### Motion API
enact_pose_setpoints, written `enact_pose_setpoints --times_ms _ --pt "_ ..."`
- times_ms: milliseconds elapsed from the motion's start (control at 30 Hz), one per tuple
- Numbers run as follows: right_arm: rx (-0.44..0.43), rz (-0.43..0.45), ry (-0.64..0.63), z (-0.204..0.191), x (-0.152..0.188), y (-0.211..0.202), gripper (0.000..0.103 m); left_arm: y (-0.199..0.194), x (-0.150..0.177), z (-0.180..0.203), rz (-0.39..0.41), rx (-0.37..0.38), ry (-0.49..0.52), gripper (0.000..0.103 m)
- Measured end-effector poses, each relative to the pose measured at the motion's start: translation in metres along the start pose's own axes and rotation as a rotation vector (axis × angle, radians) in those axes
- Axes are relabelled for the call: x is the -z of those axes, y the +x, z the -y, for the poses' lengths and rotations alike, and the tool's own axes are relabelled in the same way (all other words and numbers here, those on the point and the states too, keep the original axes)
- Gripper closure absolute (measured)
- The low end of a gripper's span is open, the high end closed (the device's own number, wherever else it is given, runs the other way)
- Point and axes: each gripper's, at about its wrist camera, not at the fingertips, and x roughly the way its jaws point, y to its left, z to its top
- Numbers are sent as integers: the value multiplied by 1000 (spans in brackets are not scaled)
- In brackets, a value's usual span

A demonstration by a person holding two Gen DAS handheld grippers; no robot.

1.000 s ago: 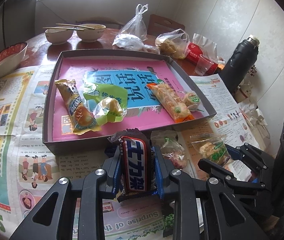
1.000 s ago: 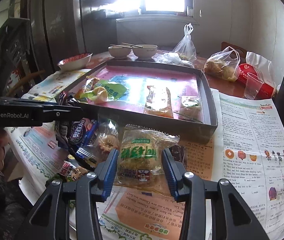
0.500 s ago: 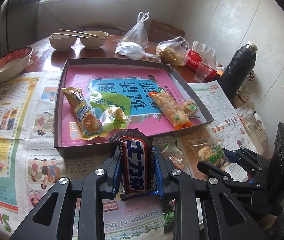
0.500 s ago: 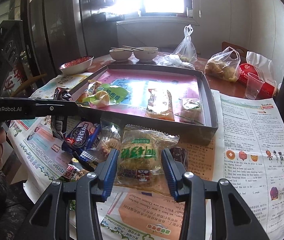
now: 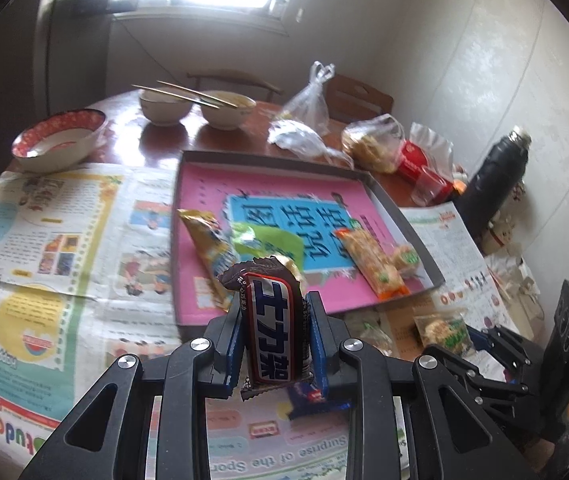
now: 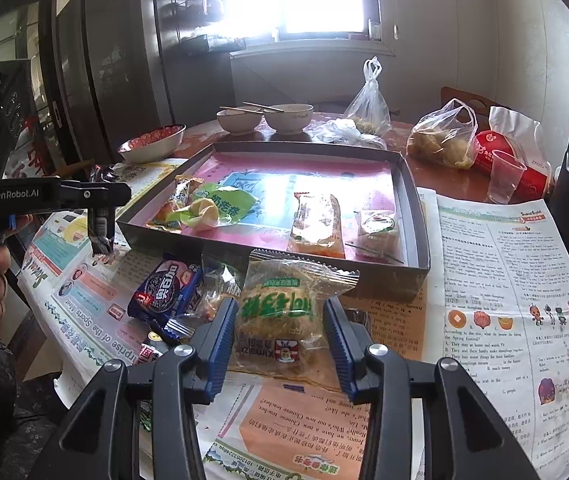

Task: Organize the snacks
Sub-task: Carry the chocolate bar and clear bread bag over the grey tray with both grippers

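Observation:
My left gripper (image 5: 274,328) is shut on a brown chocolate bar (image 5: 270,320) and holds it in the air near the front edge of the grey tray (image 5: 404,224); it also shows in the right wrist view (image 6: 100,220). The tray with a pink liner holds several snack packs. My right gripper (image 6: 280,332) stands open around a clear cake pack with green print (image 6: 280,312) that lies on the newspaper in front of the tray (image 6: 416,216). The jaws sit beside the pack without pressing it.
A blue cookie pack (image 6: 168,292) and other loose snacks lie left of the cake pack. Bowls (image 5: 164,108), plastic bags (image 6: 440,140), a clear cup (image 6: 504,176) and a black flask (image 5: 500,176) stand behind and right of the tray.
My left gripper has lifted the chocolate bar off the newspaper and risen. My right gripper has stayed around the cake pack.

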Motion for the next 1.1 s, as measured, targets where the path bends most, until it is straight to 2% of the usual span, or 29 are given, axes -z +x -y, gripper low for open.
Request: enact_pose_setpoints --times_ms 667,1100 --pt "12 18 30 8 -15 5 59 9 -20 -31 83 -35 -95 74" --pt "16 44 39 12 -31 10 59 33 -30 -31 65 -79 -71 74"
